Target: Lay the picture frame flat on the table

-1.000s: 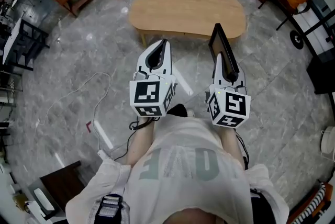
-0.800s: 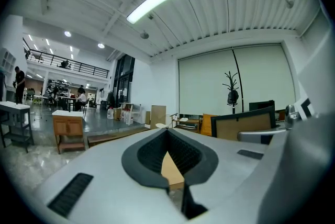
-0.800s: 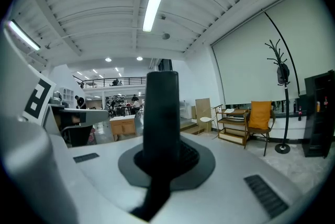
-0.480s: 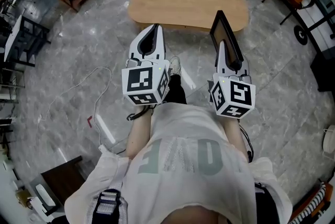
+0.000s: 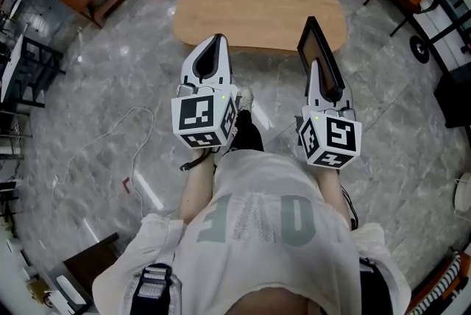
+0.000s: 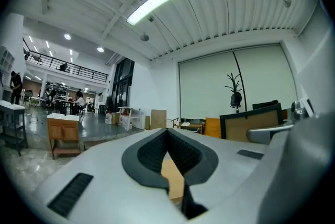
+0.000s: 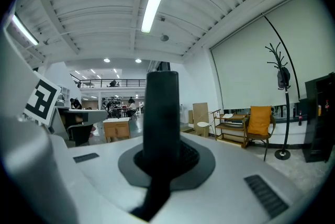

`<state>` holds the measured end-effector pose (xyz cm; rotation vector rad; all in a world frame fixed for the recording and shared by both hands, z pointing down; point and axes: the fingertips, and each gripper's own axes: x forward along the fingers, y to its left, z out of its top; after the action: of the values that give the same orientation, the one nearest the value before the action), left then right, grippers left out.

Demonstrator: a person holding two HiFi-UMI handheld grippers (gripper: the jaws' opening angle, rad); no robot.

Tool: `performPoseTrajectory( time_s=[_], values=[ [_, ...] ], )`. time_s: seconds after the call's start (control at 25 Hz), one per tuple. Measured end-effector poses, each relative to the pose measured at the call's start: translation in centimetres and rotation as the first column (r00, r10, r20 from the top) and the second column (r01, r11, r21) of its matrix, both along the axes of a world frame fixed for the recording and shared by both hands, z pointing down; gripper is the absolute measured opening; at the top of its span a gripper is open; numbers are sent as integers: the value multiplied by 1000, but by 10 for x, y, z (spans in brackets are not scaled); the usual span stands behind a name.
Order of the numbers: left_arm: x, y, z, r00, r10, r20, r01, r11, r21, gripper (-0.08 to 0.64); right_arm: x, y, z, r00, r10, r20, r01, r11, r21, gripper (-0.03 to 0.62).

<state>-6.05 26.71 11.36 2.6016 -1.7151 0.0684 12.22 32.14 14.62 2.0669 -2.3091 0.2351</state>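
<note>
Half a step closer to the desk (image 5: 250,12) at 12 o'clock than a second ago, I carry the picture frame (image 5: 313,41) upright at 1 o'clock, clamped in my right gripper (image 5: 316,69) fingers, with my left gripper (image 5: 217,41) fingers closed on nothing and the frame not yet laid flat.

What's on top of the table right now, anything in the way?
Nothing shows on the visible wooden top of the table. The picture frame, gripped on edge in the right gripper, covers its near right end, so that patch is unseen.
</note>
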Motion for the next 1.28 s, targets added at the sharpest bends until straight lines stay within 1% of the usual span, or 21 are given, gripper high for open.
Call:
performPoseTrajectory(
  time_s=[0.16,0.4,0.64,0.92,1.12,1.28],
  values=[
    [-1,-38,12,1000,21,-5,-21,999,-26,11,-3,-34,8,1000,18,-7,-18,1000,-23,17],
    [-2,-115,26,998,64,-11,-64,996,-68,10,-10,-101,22,999,50,-11,-51,996,-69,17],
    [-7,-203,22,993,119,-9,-119,989,-85,11,-22,-188,26,996,92,-10,-93,989,-115,17],
    [-29,-307,8,987,158,-14,-158,984,-85,10,-50,-290,5,993,112,-41,-117,986,-119,17],
    [-33,-358,4,981,194,-21,-195,978,-79,11,-65,-334,1,990,127,-55,-133,983,-123,17],
    [-35,-380,7,974,222,-40,-225,971,-81,9,-71,-351,1,987,150,-53,-156,979,-134,17]
  ],
)
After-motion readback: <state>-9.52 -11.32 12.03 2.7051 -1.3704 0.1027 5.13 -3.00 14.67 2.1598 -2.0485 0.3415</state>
